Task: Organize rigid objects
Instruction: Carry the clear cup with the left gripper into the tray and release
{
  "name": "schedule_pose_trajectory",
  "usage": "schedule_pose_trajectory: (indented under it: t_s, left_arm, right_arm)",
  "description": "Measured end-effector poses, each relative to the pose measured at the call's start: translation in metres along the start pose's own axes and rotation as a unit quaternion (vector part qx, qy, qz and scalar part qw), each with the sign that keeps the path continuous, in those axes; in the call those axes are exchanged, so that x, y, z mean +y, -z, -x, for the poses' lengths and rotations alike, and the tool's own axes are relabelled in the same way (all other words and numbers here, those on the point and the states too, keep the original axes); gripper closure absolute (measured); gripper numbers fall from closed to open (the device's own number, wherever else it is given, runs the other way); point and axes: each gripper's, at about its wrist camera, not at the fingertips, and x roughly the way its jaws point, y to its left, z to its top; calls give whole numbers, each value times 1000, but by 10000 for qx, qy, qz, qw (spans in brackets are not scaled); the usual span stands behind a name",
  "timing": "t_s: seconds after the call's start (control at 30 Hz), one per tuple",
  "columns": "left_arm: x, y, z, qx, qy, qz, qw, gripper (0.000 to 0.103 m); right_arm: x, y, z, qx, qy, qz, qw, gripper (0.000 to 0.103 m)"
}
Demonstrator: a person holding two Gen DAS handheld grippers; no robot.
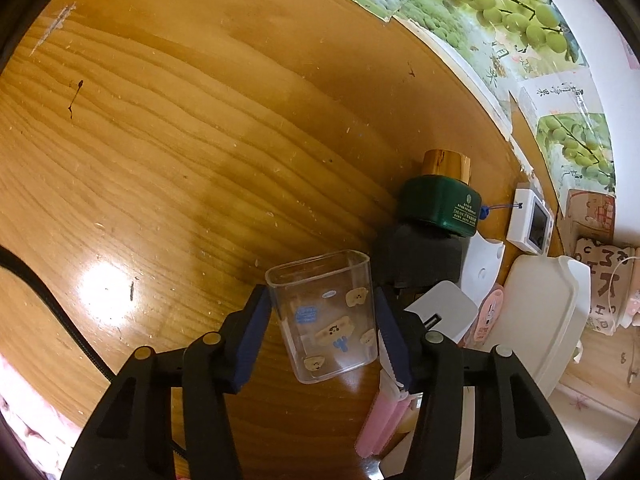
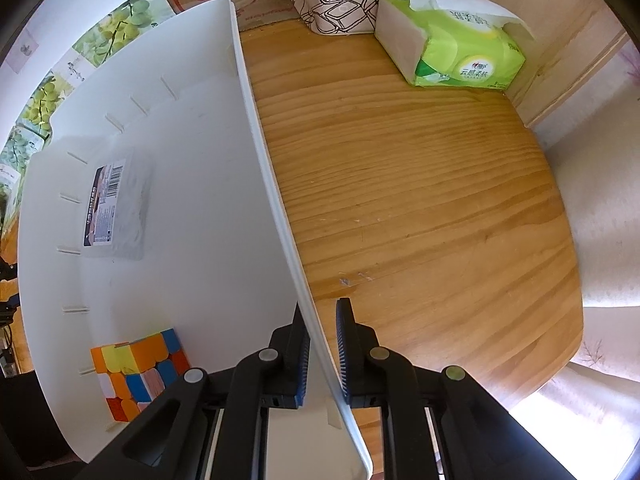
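- Wooden surface runs back to fruit posters on the wall.
- White bin holds a puzzle cube; right gripper is clamped on the bin's near rim.
- Clear cup, upright beside the bin, stands squarely between the left gripper pads, which bracket its sides; contact unclear.

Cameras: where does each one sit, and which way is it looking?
Left wrist: on the left gripper, looking steeply down at the wooden table and a clear cup between its own black fingers.
Right wrist: on the right gripper, looking straight down; its fingers clamp the white bin wall.
Shared: the wooden table and grape posters.
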Motion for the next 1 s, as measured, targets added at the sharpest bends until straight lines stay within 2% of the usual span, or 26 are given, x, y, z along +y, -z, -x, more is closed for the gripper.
schedule_pose_trajectory:
  t_s: [0.47,0.73,1.0]
  left_arm:
    - [16,20,8,61,-150,83,9998,48]
    - [17,49,23,-116,-270,-105,9995,48]
    - [5,84,44,-302,-173,-292,9990,48]
  right_arm:
    - [-5,3,1,-59,-101,32,9999,91]
    - [-3,3,2,-65,-164,210,9996,92]
    - [1,1,2,-47,-280,546,9981,95]
